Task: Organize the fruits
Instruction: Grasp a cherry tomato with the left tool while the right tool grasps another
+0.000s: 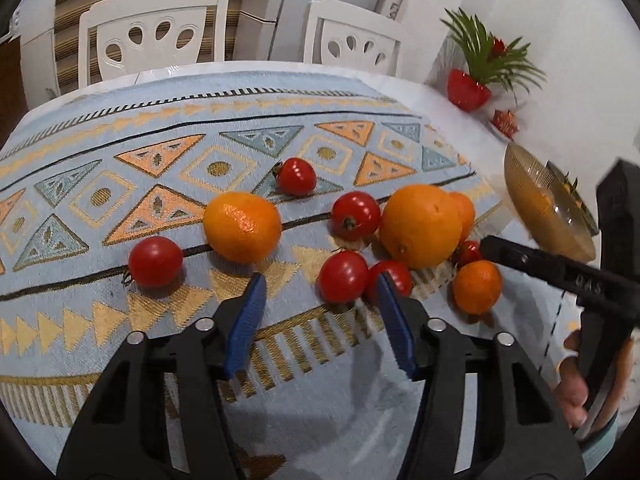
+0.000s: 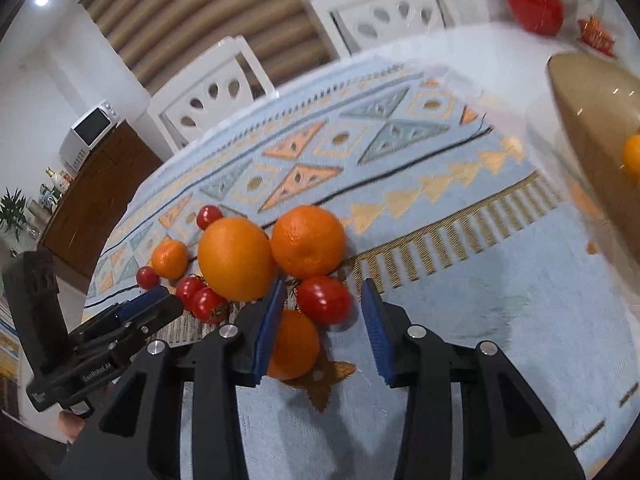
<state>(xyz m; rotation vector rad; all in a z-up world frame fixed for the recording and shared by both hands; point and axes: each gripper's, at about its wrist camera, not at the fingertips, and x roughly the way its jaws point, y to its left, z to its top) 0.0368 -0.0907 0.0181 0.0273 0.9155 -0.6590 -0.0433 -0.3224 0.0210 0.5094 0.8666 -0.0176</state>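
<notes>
Dining room, white chairs (image 1: pixel 154 36) at the far edge; table covered by a pale blue cloth (image 1: pixel 100 312) with orange and gold triangle pattern. Fruit lies loose on the cloth in a cluster: a large orange (image 1: pixel 420 226) at centre right, a second orange (image 1: pixel 242 226) apart to its left, a small mandarin (image 1: pixel 477 287) at the near right, and cherry tomatoes scattered among them, one (image 1: pixel 343 276) just ahead of the left gripper (image 1: pixel 320 284). Left jaws spread wide, nothing between them. Right gripper (image 2: pixel 324 292), jaws likewise released, brackets a tomato (image 2: pixel 323 299) without touching it as far as I can tell; a mandarin (image 2: pixel 294 350) sits partly under its left finger. Amber glass bowl (image 1: pixel 536 208) stands at the right end of the table, already holding some orange fruit. Handling, judged: tomatoes light, thin-skinned, glossy, liable to slip or split, so close gently across the widest girth. Oranges heavier, firm, dimpled rind gives grip; take them across the equator, and the big one may nearly fill the jaws. All round, so prone to roll on a nudge. Axis: fruit near spherical, no real long axis; the tomato by the big orange (image 1: pixel 355 215) lies on its side with its stem pointing toward the camera. Red vase with green fronds (image 1: pixel 468 90) sits in the far corner, clear of the work.
</notes>
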